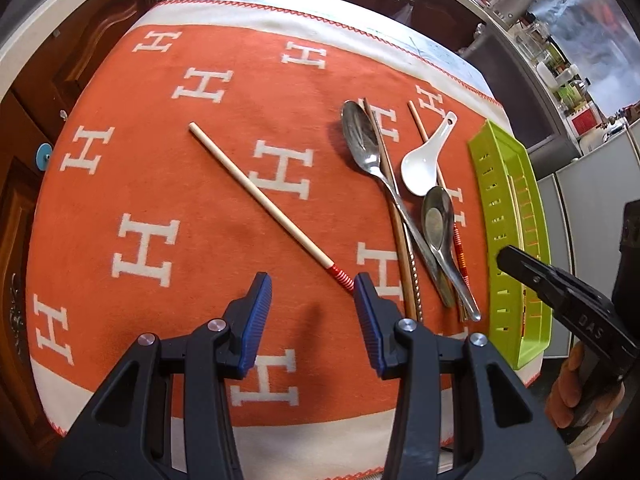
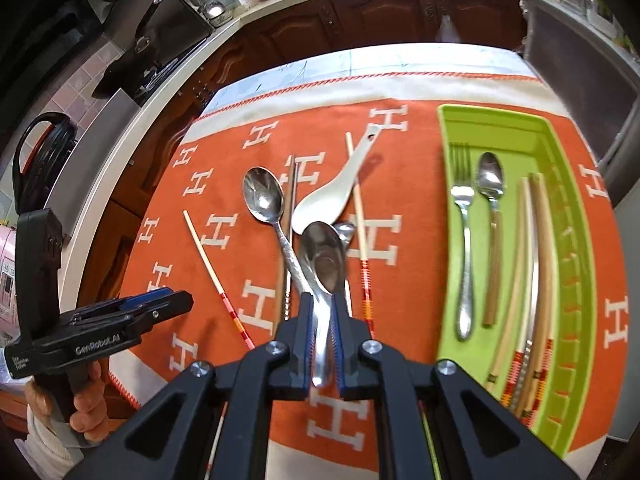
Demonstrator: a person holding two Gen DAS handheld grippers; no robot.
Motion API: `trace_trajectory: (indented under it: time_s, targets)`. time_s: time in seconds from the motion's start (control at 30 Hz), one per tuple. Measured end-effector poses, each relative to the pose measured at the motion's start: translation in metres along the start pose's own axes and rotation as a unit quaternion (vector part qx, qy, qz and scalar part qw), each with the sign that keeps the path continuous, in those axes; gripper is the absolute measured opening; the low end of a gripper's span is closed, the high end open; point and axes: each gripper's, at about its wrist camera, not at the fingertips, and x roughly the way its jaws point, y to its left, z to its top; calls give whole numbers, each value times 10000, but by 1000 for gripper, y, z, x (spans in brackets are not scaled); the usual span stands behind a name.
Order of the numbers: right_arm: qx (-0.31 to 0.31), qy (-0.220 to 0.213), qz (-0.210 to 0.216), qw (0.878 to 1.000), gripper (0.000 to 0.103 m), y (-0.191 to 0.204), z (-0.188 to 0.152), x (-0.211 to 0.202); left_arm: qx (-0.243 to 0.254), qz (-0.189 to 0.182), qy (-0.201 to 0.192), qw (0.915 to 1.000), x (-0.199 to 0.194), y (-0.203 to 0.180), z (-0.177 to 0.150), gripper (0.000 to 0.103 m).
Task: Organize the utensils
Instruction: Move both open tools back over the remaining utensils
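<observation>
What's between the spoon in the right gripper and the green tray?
Nothing visible. The right gripper is shut on the metal spoon, and only bare orange cloth separates it from the green tray. The fork and small spoon already lie inside, with open tray floor left of the fork.

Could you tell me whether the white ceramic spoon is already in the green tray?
No, the white ceramic spoon lies on the orange cloth, left of the green tray.
</observation>
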Motion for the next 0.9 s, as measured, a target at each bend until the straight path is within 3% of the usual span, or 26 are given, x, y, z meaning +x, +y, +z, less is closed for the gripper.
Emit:
trace_trajectory:
  time_s: [0.1,0.17,0.4,0.9]
  targets:
    - [15,57,-28,10000,14,0,8,13,-29,-49,-2,10000,1,3,1,39]
    - [43,77,-103,9999,23,-2,12,19,-45,-80,-6,10000,1,3,2,39]
    - [4,176,-158,9997,23,-3,22,36,-27,-236,-96,9997,4,4,11,39]
    - [35,270,-163,9995,23,-4,23,47,-76,-470,-689,9965,54,-15,77,39]
